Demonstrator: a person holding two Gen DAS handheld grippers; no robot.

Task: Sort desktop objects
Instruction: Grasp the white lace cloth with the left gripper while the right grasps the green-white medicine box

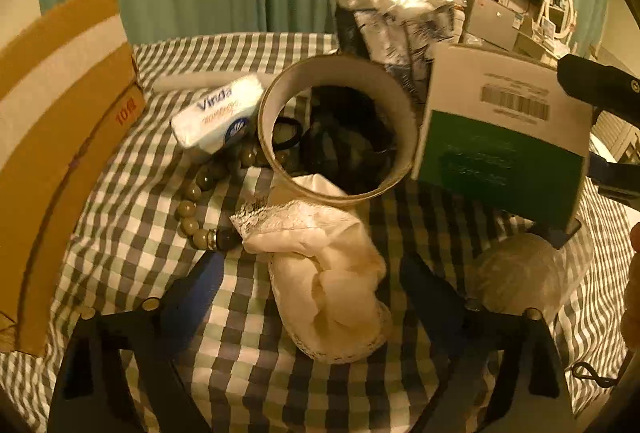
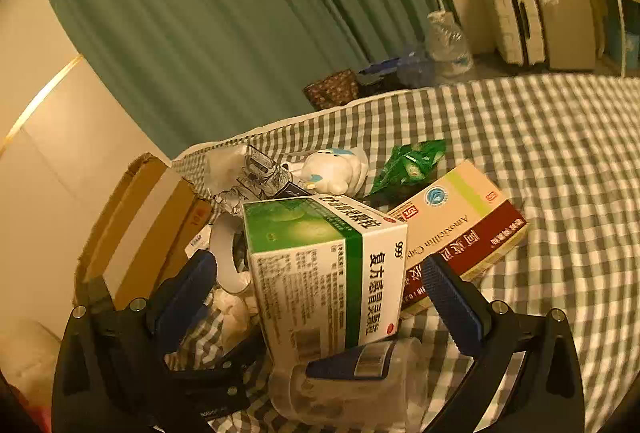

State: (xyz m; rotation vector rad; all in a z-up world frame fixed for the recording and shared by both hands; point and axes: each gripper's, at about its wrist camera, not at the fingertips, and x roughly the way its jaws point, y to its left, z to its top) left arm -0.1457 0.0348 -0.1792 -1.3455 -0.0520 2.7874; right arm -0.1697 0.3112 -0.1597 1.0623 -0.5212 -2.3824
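Left wrist view: the left gripper (image 1: 308, 273) hangs wide open, its jaws either side of a crumpled cream cloth (image 1: 320, 273) lying on the checked cover (image 1: 120, 233), pads not pressing it, probably lined up to pick it out of the clutter. Just beyond lie a tape roll (image 1: 336, 129), a bead bracelet (image 1: 204, 201) and a tissue pack (image 1: 218, 115). The right gripper (image 2: 320, 281), also wide open, brackets the green medicine box (image 2: 324, 273) near the cover's cardboard-box (image 2: 136, 229) edge, untouched, with a red-and-cream box (image 2: 460, 221) behind it.
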